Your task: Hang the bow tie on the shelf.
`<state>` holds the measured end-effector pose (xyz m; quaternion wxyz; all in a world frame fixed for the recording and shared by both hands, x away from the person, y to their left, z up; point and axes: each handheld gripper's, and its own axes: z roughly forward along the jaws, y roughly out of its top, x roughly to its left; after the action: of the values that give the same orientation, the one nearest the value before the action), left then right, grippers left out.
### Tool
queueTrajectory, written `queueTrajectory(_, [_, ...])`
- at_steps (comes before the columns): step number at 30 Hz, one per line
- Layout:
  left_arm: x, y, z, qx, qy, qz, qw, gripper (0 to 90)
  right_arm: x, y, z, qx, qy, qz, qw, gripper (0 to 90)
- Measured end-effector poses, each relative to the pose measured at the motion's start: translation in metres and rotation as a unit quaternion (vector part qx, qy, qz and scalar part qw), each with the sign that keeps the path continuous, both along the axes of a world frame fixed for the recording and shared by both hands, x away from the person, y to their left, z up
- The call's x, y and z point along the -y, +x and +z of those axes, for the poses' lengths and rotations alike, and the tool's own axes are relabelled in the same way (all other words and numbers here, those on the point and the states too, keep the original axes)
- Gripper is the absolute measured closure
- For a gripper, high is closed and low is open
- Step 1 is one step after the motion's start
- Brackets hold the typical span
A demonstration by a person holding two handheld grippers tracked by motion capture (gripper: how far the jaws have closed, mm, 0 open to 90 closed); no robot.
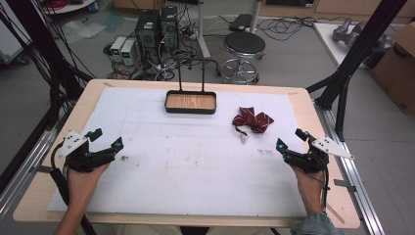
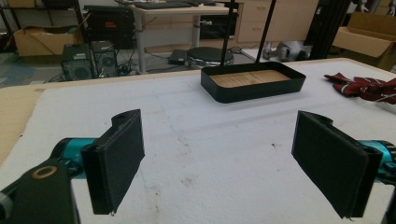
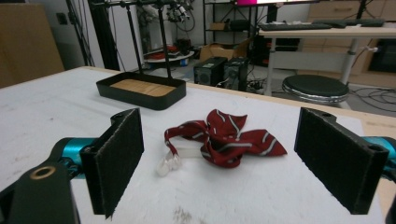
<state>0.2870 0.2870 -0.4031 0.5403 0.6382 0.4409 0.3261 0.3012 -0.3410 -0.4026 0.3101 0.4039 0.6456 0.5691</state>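
Red with pale stripes, the bow tie lies crumpled on the white mat at the counter's right side, just ahead of your right gripper and to the right of the black tray. Your right gripper hovers with its jaws spread wide, the bow tie lying beyond them, untouched. Your left gripper sits well apart at the mat's left, jaws also spread and holding nothing, facing the tray.
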Motion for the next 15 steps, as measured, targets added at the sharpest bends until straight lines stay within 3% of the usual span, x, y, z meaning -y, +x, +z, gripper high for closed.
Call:
queueTrajectory(8, [-0.001, 0.000, 0.000, 0.004, 0.001, 0.003, 1.0000, 17.2, -0.002, 0.033, 0.011, -0.020, -0.005, 0.026, 0.9995, 21.5])
queueTrajectory(15, [0.000, 0.001, -0.001, 0.003, 0.005, -0.001, 1.0000, 17.2, -0.008, 0.055, 0.024, -0.015, -0.019, 0.030, 0.9993, 21.5])
